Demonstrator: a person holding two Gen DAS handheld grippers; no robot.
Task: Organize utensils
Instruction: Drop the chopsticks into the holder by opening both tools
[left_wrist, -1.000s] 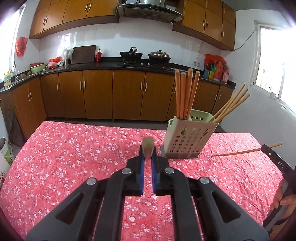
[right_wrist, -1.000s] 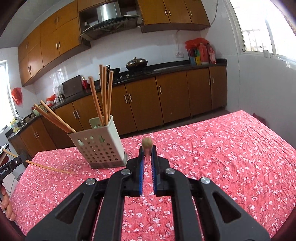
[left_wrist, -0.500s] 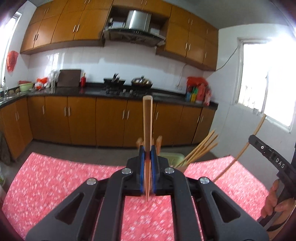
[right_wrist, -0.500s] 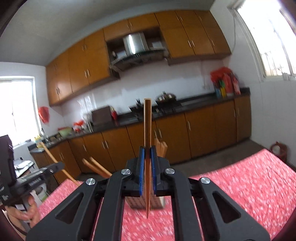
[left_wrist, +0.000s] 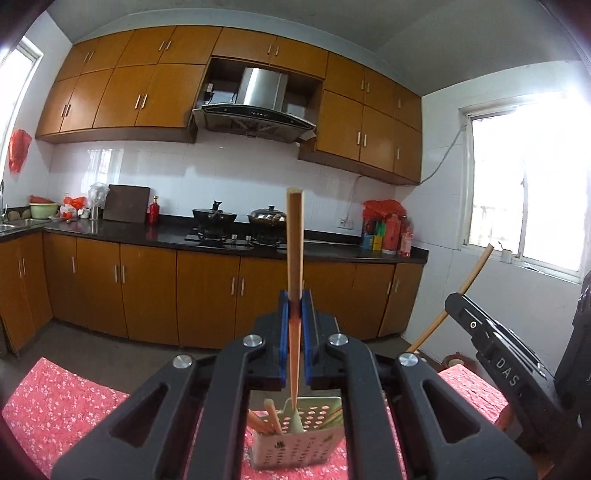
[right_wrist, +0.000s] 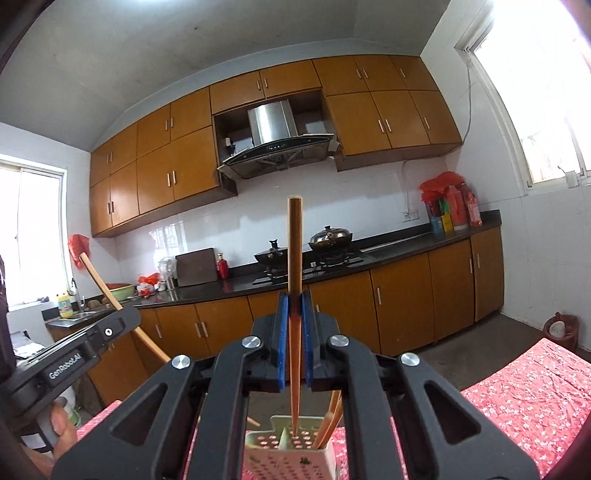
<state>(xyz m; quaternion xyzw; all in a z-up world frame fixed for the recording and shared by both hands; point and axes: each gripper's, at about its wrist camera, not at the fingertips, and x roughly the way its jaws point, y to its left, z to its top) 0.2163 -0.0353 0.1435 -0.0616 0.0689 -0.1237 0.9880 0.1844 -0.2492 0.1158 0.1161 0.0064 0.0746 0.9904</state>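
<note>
Both grippers – left gripper (left_wrist: 294, 301) and right gripper (right_wrist: 294, 301) – each pinch one upright chopstick (left_wrist: 294, 258) above the holder (left_wrist: 295, 443). Keep sticks vertical, line up tips w/ a free compartment – then lower slowly before letting go.

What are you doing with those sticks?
A person is tidying chopsticks into a holder. The left tongs are shut on one chopstick, held upright over the perforated holder on the red flowery tablecloth. The right tongs are shut on another chopstick, also upright above the same holder, its lower tip just over the opening. Several chopsticks already stand inside. Neither held one has been dropped in yet.
</note>
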